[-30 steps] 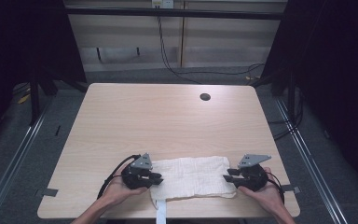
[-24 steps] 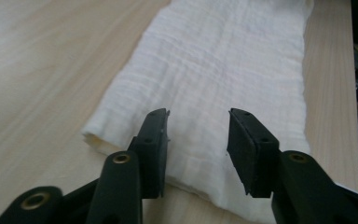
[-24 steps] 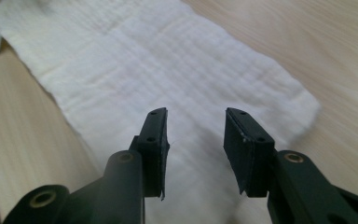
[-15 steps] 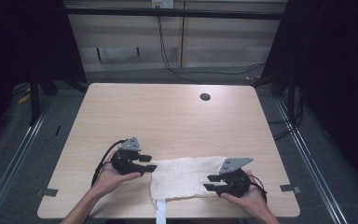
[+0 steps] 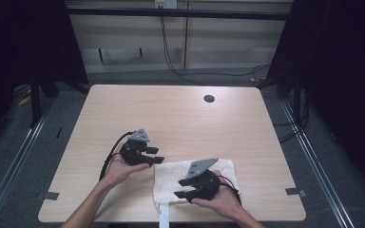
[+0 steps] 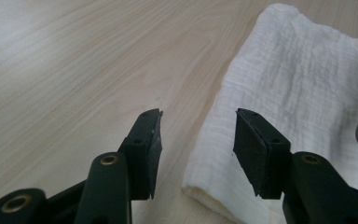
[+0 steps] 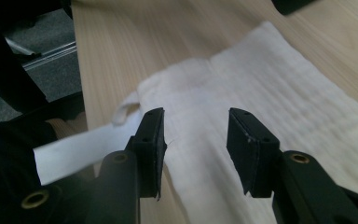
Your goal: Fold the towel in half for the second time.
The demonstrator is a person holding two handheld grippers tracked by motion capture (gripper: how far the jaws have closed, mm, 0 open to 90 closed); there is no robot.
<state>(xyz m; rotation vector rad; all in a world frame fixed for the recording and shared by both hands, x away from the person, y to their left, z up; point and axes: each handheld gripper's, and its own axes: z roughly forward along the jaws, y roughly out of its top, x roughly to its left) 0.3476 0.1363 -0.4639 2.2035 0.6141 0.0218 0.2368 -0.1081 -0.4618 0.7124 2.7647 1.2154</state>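
Note:
A white folded cloth lies near the table's front edge. My left gripper is open just off the cloth's left end, above its far left corner. In the left gripper view the left gripper has bare wood under one jaw and the cloth edge under the other. My right gripper is open over the cloth's front part, jaws pointing left. The right gripper view has the right gripper hovering above the cloth with nothing between its jaws.
A white strip hangs over the front edge of the wooden table by the cloth's left corner, and the strip lies left of the jaws. A dark round hole sits at the table's back right. Grey tape marks lie near both front corners.
The left gripper has drawn back up and left from the cloth's left end. The right gripper has moved left from the cloth's right end to over its front part.

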